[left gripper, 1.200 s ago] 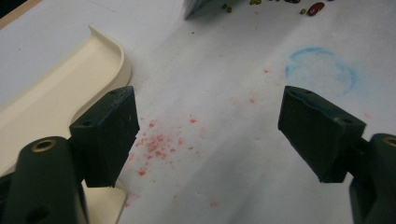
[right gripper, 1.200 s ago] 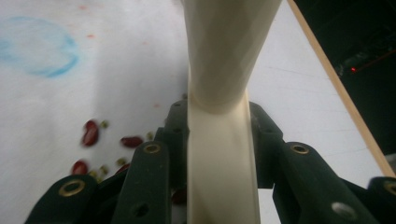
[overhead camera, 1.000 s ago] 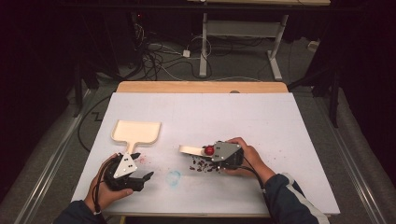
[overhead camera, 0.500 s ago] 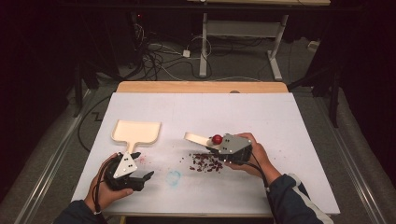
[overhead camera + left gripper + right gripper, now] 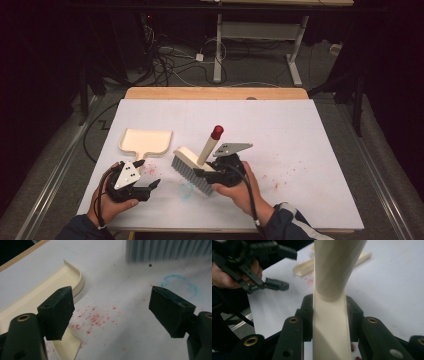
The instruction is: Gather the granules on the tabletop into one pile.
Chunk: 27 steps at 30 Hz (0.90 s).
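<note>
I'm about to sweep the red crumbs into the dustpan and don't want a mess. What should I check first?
1. Right gripper shut on the brush handle: ok.
2. Left gripper holding the dustpan: not ok, jaws open and nothing between them.
3. Bristles on the table: not ok, brush looks lifted and tilted.
4. Crumbs near the dustpan's handle, not its mouth: not ok.
5. Dustpan lying flat: ok.

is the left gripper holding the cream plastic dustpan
No, the left gripper has its jaws wide apart over bare table, and the cream plastic dustpan lies beside one jaw, ungripped.
</note>
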{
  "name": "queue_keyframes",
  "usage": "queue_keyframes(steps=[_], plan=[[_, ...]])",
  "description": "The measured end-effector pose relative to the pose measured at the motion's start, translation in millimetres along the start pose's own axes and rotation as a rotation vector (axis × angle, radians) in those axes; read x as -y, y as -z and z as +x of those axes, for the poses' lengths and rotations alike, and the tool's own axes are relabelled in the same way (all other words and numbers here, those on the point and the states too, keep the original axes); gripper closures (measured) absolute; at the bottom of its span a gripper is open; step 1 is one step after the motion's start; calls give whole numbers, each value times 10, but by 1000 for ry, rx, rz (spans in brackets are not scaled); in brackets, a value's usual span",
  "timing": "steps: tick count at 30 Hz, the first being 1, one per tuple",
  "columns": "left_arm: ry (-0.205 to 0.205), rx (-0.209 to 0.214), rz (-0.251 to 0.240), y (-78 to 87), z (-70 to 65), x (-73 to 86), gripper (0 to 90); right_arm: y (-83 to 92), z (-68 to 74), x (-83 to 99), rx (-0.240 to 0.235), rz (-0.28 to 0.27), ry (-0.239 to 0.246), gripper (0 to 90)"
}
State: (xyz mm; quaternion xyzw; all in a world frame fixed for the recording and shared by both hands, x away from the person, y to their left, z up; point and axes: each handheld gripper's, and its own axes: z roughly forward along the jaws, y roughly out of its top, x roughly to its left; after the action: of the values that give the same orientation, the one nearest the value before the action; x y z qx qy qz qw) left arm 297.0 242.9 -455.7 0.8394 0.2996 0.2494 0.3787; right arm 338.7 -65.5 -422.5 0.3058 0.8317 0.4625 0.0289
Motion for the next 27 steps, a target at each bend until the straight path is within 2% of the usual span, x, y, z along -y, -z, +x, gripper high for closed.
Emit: queue_keyframes(steps=[2,5,7,8,9,12,16,19,23,25,27], plan=[[1,3,1,2,2,5,196,-100,13,49,20,18,-29,673],[-2,15,8,-14,-7,11,196,-130,-31,67,74,21,-31,673],[-9,23,19,-32,-21,15,196,-104,-132,89,113,20,-59,672],[-19,20,16,-37,-22,13,196,-72,-226,126,128,22,-92,670],[-18,22,17,-42,-29,12,196,-72,-226,126,128,22,-92,670],[-18,27,23,-40,-45,8,196,55,-367,210,143,20,-148,669],[-17,25,21,-35,-41,5,198,165,-407,234,147,13,-157,671],[-28,24,16,-43,-40,-2,198,261,-409,238,156,2,-145,673],[-36,27,19,-50,-44,-11,197,415,-369,178,112,-41,-114,673],[-36,24,19,-50,-42,-11,198,466,-360,160,112,-52,-106,673],[-25,29,23,-50,-43,-7,198,605,-351,127,141,-73,-72,673]])
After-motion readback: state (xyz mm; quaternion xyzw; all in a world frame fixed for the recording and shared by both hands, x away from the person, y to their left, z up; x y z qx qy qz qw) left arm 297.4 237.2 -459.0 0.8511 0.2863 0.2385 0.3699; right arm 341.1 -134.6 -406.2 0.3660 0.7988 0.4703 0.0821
